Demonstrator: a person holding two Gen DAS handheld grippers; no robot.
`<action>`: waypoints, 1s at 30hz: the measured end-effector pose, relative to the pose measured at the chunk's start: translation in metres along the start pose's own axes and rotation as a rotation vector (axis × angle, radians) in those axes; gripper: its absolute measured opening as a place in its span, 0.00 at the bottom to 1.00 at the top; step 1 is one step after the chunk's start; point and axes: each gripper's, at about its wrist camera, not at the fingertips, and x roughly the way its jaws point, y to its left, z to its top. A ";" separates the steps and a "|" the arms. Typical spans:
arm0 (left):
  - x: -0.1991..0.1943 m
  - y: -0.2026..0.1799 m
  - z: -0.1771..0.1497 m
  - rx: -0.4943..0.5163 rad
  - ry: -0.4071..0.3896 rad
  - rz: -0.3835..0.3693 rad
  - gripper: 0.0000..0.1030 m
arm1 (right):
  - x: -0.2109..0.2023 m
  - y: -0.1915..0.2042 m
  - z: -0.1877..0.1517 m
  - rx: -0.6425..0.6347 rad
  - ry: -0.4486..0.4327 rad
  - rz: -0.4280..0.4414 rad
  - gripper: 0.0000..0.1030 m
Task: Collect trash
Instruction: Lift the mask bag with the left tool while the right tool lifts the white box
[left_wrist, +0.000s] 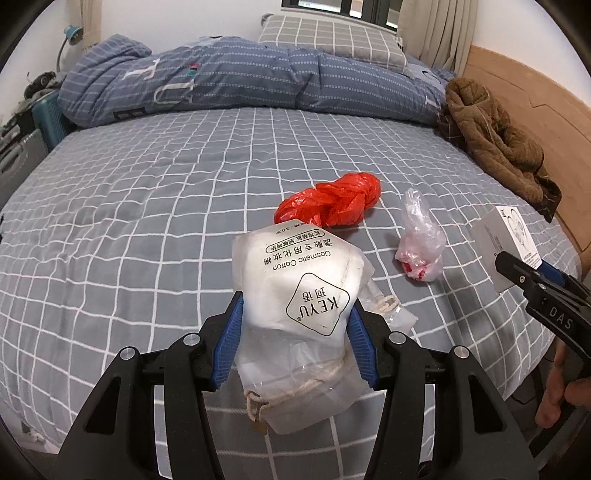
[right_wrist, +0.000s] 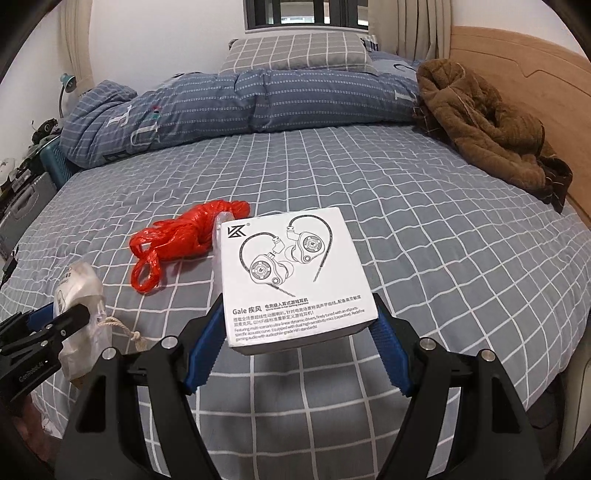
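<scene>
A: What does each claw carry?

B: The left gripper (left_wrist: 295, 332) is clamped on a clear plastic pouch (left_wrist: 299, 302) of cotton pads, its blue pads pressing both sides, low centre of the left view. A cord (left_wrist: 295, 387) dangles from the pouch. The right gripper (right_wrist: 299, 343) is closed on a white earphone box (right_wrist: 291, 273), low centre of the right view, pads against the box's two lower edges.

A: Are both clear of the bed?

B: They appear held above the grey checked sheet (left_wrist: 147, 221), though the gap beneath is hard to judge.

A: What lies on the sheet?

B: A crumpled red plastic bag (left_wrist: 332, 203) sits just above the pouch in the left view. To its right lies a small clear bag (left_wrist: 421, 243) with red and white bits inside. The two are near each other, apart.

A: And farther out?

B: A rolled blue quilt (left_wrist: 240, 81) crosses the upper frame, with a grey checked pillow (left_wrist: 332, 40) behind it. A brown fleece garment (left_wrist: 495, 136) lies at the right edge against the wooden headboard (left_wrist: 535, 96). A hand (left_wrist: 557, 387) shows at the lower right of the left view, gripping the right tool's handle.
</scene>
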 end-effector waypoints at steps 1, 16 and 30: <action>-0.002 0.001 -0.002 0.000 0.000 0.001 0.51 | -0.003 0.000 -0.001 0.002 -0.003 0.001 0.69; -0.028 0.007 -0.024 -0.010 -0.005 0.002 0.51 | -0.033 0.018 -0.015 -0.023 -0.039 0.016 0.69; -0.053 0.010 -0.043 -0.028 -0.010 -0.008 0.51 | -0.059 0.042 -0.038 -0.078 -0.048 0.033 0.69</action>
